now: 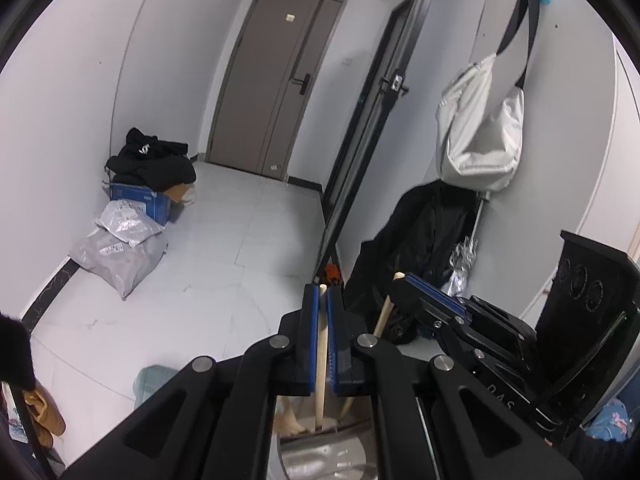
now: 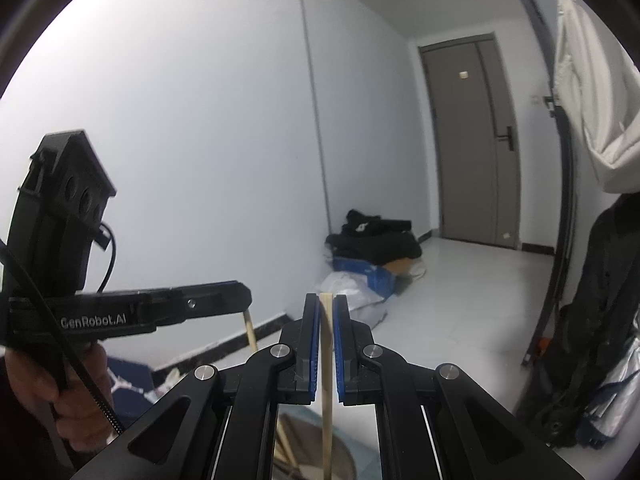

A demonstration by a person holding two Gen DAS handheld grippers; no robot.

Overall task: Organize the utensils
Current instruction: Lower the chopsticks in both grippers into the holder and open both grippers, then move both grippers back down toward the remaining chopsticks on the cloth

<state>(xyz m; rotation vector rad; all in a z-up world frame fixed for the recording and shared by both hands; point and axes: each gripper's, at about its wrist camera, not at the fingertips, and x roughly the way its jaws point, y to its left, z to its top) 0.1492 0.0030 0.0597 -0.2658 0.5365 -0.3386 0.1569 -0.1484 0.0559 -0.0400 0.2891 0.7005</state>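
Observation:
My left gripper is shut on a pale wooden chopstick that stands upright between its blue pads, its lower end down in a shiny metal container with other wooden utensils. My right gripper is shut on a second wooden chopstick, also upright, above a round container. The right gripper also shows in the left wrist view, close to the right of the left one, with its chopstick. The left gripper shows in the right wrist view at the left, held by a hand.
Both grippers are raised and look across a tiled hallway floor toward a brown door. A blue box with black clothes and grey parcels lie by the left wall. A black coat and white bag hang at right.

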